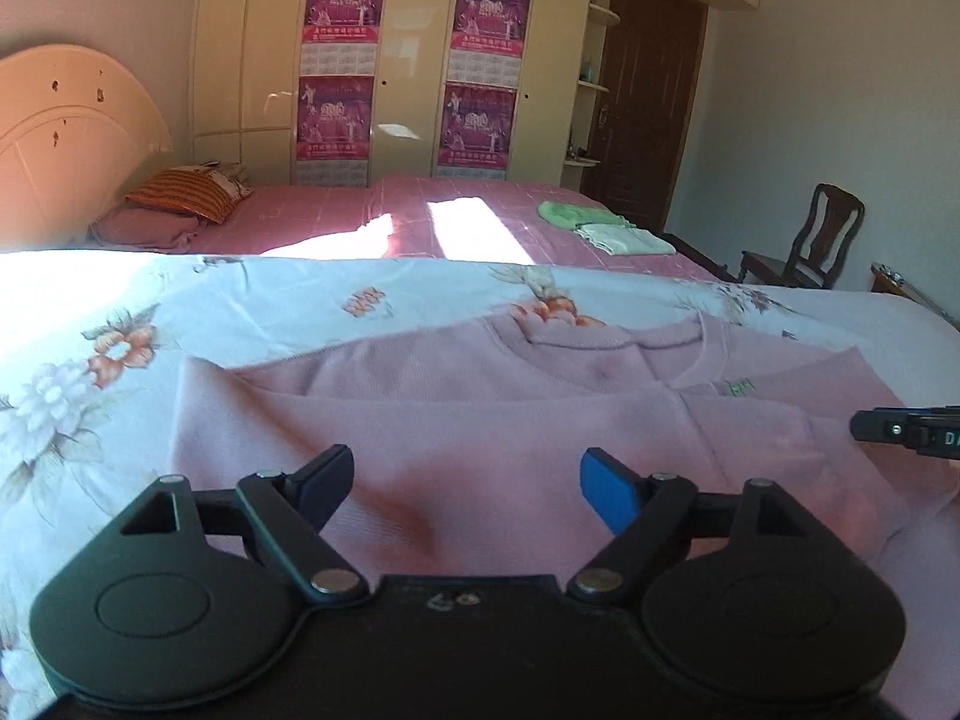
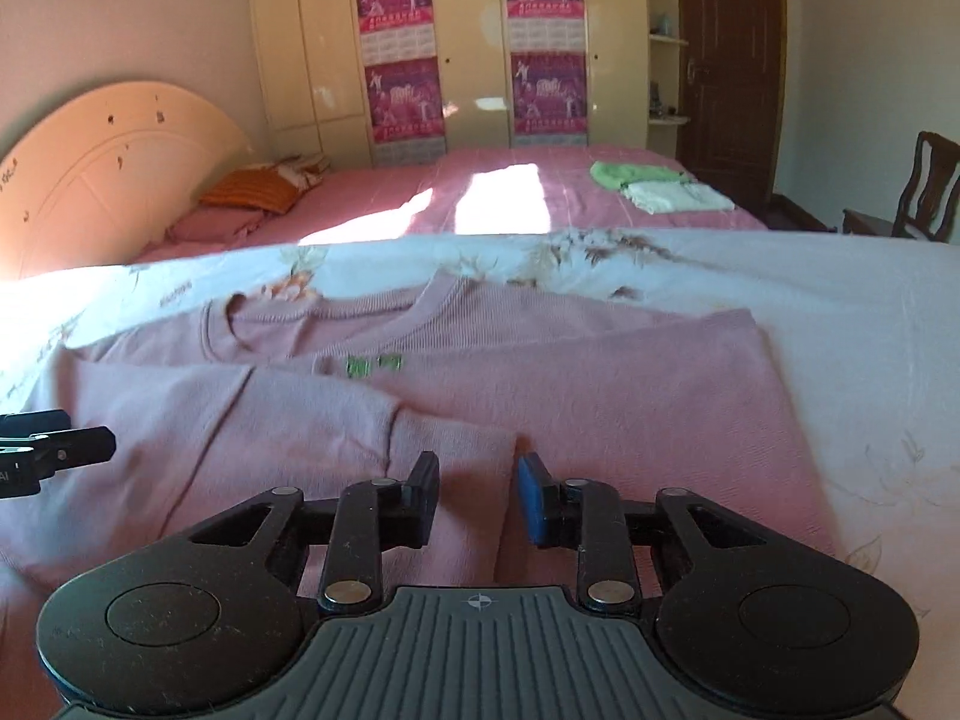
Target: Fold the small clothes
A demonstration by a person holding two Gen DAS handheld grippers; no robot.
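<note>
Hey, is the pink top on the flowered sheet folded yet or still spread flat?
Partly folded. The pink top has one side and sleeve turned over its front, while its collar end still lies flat.

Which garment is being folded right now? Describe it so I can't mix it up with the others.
On the near bed with the white floral sheet lies a pink sweater, spread directly ahead of both grippers. Unlike the green and white folded clothes on the far pink bed, it is pink with a small green chest mark.
</note>
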